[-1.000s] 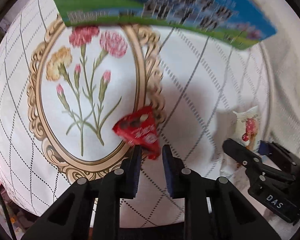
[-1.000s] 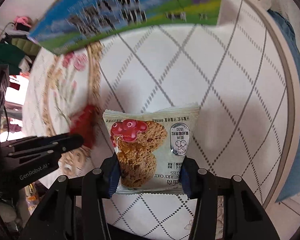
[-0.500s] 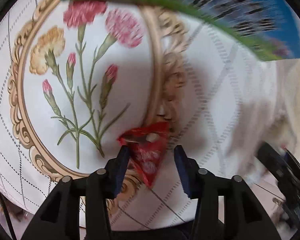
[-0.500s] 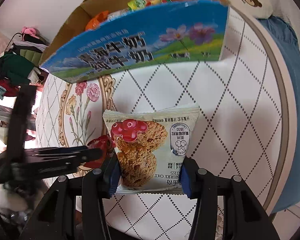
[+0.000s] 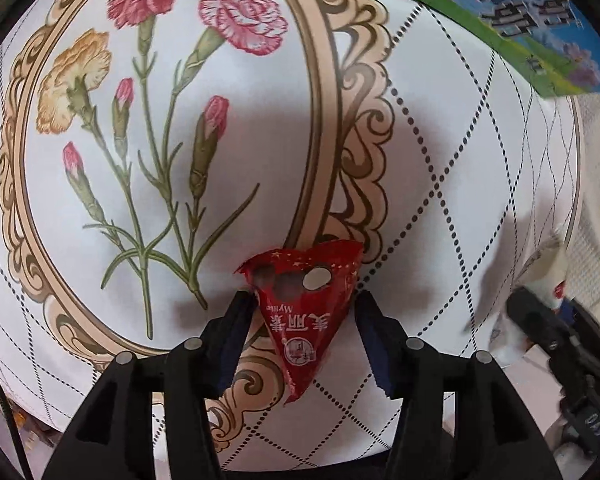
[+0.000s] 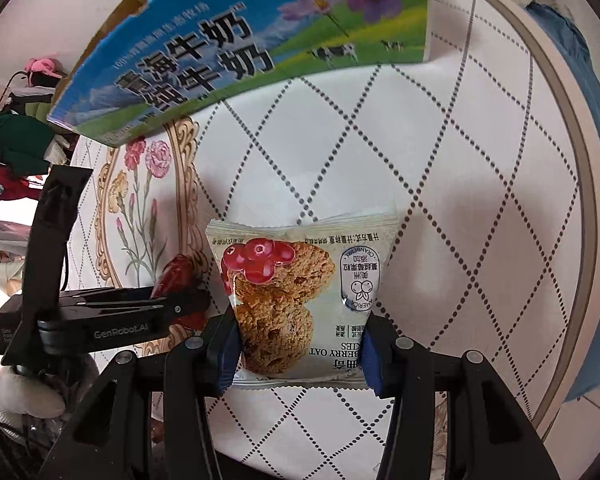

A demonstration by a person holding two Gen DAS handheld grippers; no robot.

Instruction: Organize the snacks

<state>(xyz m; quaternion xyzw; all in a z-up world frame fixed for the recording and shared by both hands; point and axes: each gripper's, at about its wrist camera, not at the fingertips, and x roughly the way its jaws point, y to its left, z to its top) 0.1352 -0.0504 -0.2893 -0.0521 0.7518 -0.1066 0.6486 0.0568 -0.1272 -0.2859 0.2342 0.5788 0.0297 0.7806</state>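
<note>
A red triangular snack packet (image 5: 304, 304) lies on the flowered tablecloth between the fingers of my left gripper (image 5: 302, 332). The jaws stand wide on either side of it, and I see no firm squeeze. My right gripper (image 6: 300, 344) is shut on a white cranberry oat cookie packet (image 6: 300, 300) and holds it above the table. The left gripper (image 6: 100, 316) and the red packet (image 6: 176, 276) show at the left in the right wrist view. The blue and green milk carton box (image 6: 260, 40) stands at the back.
The round table (image 6: 560, 160) has a white quilted cloth with a gold-framed carnation print (image 5: 160, 120). The box (image 5: 520, 20) sits at the far edge. A pile of clothes (image 6: 16, 152) lies off the table to the left. A blue cloth (image 6: 596, 160) hangs at the right.
My left gripper opened and moved forward around the red packet, which now sits between the fingers. My right gripper kept its hold on the cookie packet and came closer to the box.
</note>
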